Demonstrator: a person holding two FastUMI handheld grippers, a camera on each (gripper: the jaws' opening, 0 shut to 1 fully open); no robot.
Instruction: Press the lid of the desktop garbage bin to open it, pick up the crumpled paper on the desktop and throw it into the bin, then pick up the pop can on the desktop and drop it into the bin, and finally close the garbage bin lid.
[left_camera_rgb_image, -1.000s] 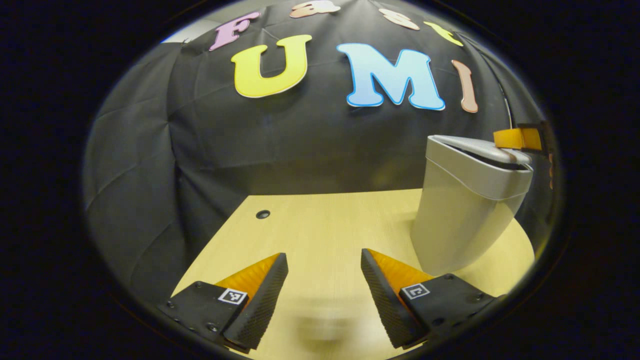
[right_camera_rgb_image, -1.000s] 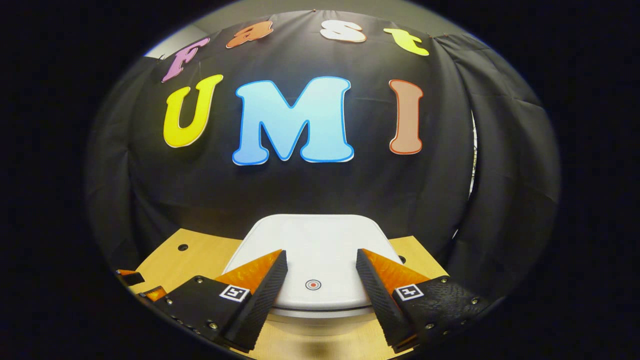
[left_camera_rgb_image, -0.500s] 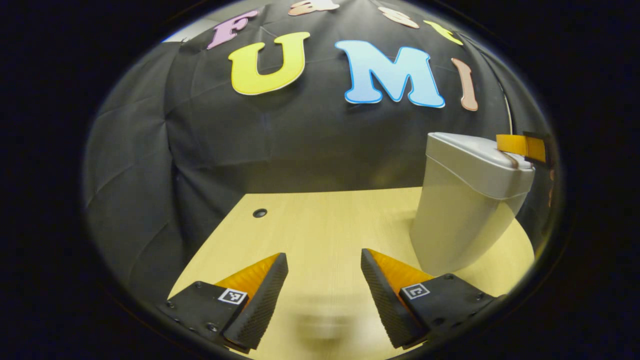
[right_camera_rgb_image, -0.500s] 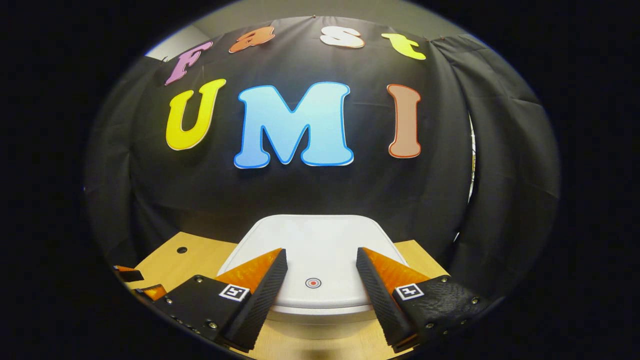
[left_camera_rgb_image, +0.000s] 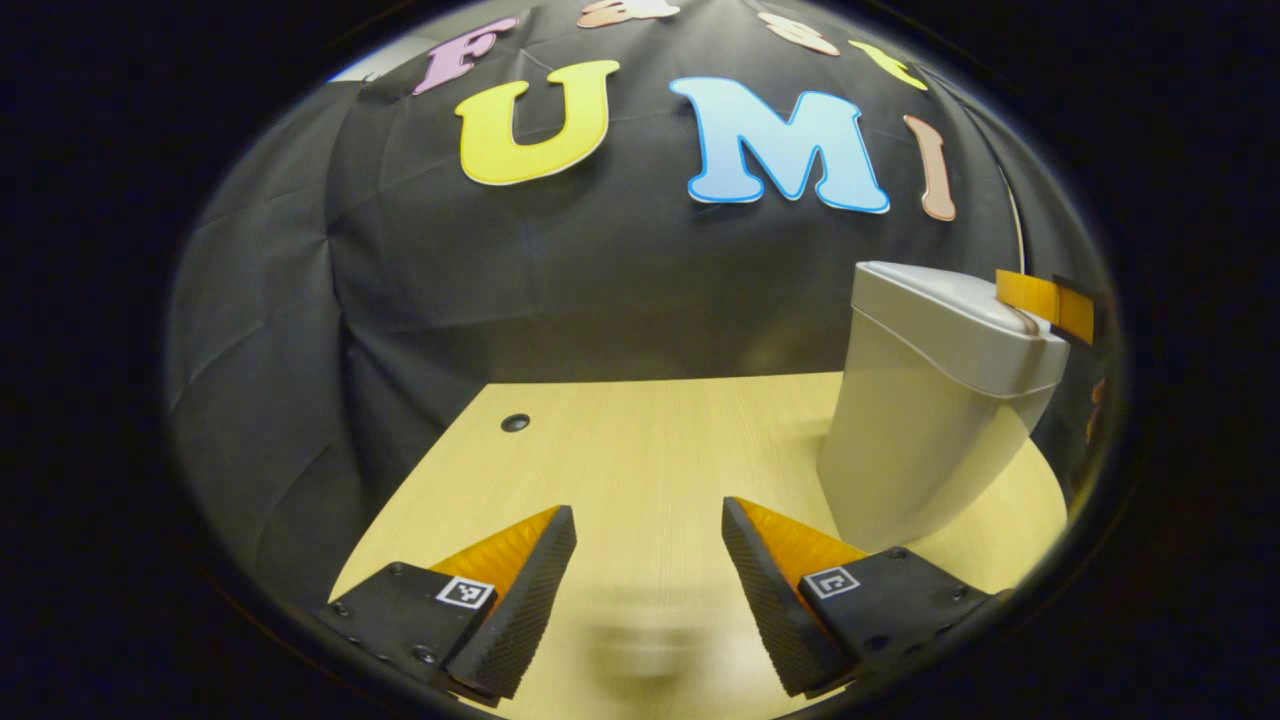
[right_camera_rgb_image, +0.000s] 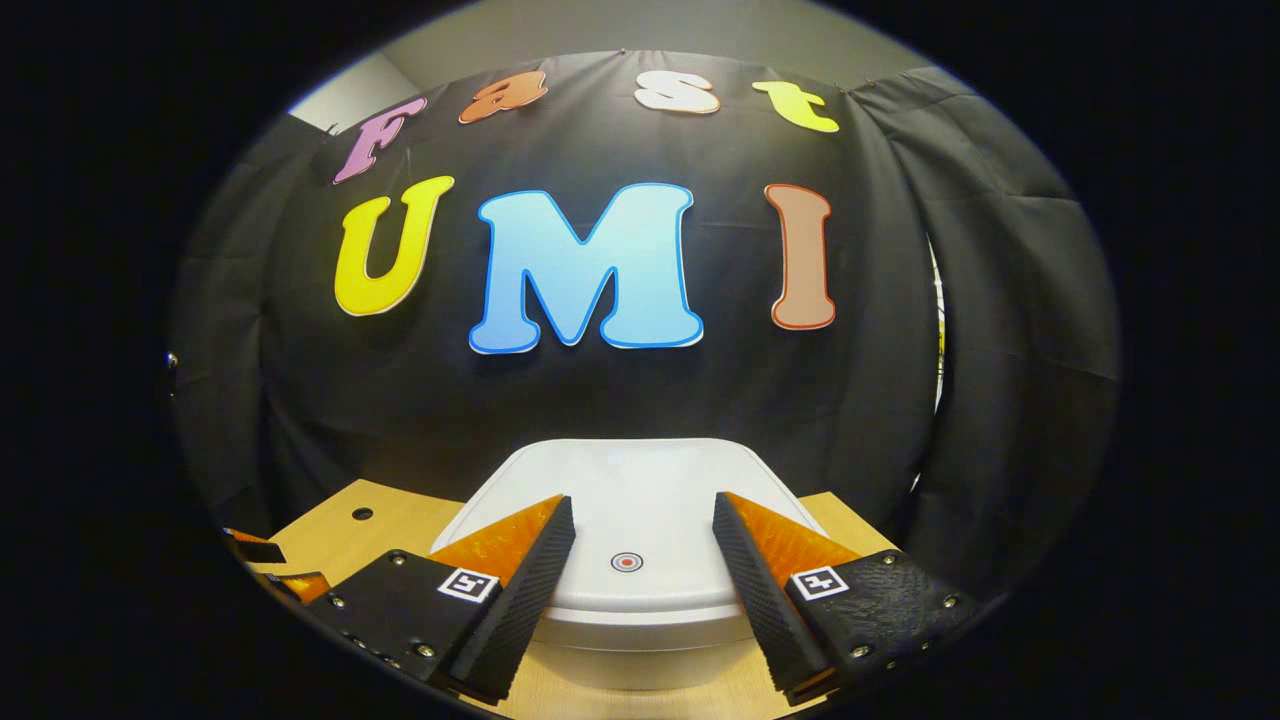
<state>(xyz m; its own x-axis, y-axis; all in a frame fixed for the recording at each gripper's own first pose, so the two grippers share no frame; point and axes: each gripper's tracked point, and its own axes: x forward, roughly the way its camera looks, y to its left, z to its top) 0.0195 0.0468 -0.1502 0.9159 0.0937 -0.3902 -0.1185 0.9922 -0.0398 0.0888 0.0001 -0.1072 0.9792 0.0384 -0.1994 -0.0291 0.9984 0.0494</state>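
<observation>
Standing shut-lidded, pale garbage bin (left_camera_rgb_image: 925, 430) under right claw (right_camera_rgb_image: 640, 560)

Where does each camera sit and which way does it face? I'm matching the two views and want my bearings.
Left gripper view: rides on the left gripper, low over the table, facing the cloth wall; its open jaws show at the bottom, the bin stands to the right.
Right gripper view: rides on the right gripper, just above the bin's lid, facing the same wall; its open jaws straddle the lid's red dot.
Shared: the bin, the table, the wall; each view catches part of the other gripper at its edge.
</observation>
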